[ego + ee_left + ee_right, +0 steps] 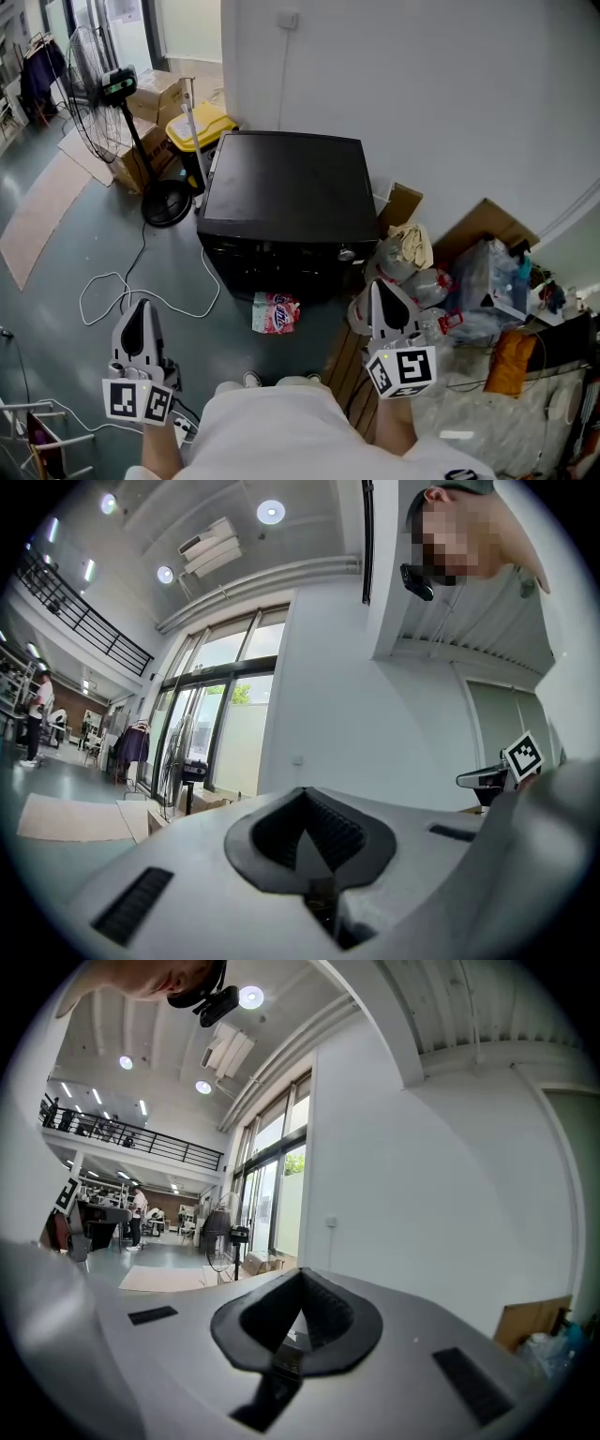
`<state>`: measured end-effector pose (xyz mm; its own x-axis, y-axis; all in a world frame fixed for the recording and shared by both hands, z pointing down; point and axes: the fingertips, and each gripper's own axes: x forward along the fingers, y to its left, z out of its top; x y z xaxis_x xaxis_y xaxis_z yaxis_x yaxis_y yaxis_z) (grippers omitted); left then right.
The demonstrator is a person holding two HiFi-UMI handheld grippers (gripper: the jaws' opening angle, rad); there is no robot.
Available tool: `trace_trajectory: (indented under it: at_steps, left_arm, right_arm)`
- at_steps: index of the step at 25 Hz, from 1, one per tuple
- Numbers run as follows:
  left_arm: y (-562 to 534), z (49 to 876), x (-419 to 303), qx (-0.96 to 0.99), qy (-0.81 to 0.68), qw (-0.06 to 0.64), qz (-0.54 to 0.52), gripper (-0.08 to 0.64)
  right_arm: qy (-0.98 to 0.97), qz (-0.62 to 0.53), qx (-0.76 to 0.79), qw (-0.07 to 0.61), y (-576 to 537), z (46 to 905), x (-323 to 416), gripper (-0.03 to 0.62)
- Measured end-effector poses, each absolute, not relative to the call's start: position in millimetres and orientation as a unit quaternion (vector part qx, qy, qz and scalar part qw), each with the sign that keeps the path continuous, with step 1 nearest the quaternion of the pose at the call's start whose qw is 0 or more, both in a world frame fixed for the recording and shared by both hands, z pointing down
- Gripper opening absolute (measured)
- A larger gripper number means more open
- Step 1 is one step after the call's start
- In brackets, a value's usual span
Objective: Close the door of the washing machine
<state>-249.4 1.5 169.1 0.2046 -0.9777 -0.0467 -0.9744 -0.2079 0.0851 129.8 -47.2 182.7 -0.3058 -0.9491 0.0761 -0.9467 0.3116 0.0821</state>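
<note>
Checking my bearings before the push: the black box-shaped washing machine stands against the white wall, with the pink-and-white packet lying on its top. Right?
No. The head view shows the pink-and-white packet on the grey floor in front of the black box-shaped washing machine, not on its top. The machine does stand against the white wall.

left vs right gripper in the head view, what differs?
The left gripper hangs over the floor; the right gripper is over the pile of bags beside the washing machine. The right gripper sits nearer the machine's front than the left gripper. Shared: both have fingers shut and hold nothing.
</note>
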Motion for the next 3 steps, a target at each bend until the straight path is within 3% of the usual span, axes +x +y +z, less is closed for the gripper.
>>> trace_trajectory:
  at_steps: [3]
  left_arm:
    - [0.8,168.9,-247.2,0.776,-0.628,0.019,-0.048,0.005]
  right_arm:
    - [-0.807,-0.011,0.588,0.056,-47.6,182.0,132.7,-0.003]
